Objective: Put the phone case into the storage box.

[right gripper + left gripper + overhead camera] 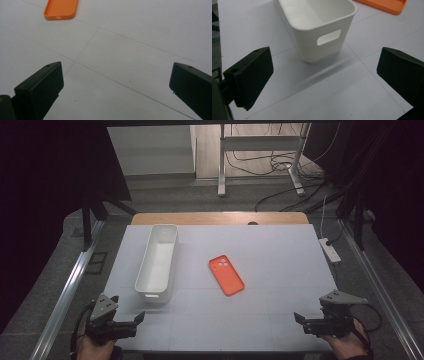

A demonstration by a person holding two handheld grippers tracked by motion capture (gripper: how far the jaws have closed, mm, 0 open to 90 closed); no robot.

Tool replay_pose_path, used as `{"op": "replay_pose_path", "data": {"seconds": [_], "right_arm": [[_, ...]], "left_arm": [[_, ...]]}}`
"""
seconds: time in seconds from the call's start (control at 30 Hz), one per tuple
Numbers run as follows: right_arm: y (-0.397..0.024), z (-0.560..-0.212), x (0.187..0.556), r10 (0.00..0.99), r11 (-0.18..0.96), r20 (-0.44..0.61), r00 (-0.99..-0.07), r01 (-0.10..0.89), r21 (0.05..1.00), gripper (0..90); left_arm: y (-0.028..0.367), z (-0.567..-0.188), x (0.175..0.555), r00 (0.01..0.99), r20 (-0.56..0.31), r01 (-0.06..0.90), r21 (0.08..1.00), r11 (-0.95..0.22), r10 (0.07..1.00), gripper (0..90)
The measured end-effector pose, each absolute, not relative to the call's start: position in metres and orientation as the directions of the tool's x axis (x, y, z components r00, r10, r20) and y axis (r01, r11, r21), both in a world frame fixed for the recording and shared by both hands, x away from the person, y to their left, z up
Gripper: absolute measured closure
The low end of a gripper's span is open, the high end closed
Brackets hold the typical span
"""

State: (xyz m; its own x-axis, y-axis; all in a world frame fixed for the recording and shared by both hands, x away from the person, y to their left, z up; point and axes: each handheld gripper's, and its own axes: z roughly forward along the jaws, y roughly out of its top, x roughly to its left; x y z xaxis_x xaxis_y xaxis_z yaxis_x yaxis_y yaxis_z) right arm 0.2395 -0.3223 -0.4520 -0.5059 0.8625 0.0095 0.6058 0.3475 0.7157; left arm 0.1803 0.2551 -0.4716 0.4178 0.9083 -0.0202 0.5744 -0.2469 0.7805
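On the left, the left hand-held gripper [131,319] rests at the near left corner of the white table [280,260]. Its jaws stand wide apart with nothing between them. Just ahead of it stands the long white plastic bin [157,261] with a handle hole in its near end. The bin is empty.

In the middle of the table lies the flat orange phone case [226,275], well apart from both grippers and a little way to the right of the bin.

On the right, the right hand-held gripper [301,319] waits at the near right corner, jaws wide apart and holding nothing.

The work looks like it is just starting: nothing is picked up yet. The next move probably calls for one gripper to reach forward to the case and close on its thin edge.
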Motion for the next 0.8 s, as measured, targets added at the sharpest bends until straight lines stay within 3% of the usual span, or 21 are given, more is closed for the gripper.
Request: {"op": "replay_pose_path", "data": {"seconds": [0.8], "right_arm": [[-0.308, -0.448, 0.255, 0.819, 0.373, 0.032, -0.573, 0.574, 0.729, 0.0]], "left_arm": [[0.259, -0.471, 0.178, 0.415, -0.040, 0.568, 0.792, -0.225, 0.909, 1.4]]}}
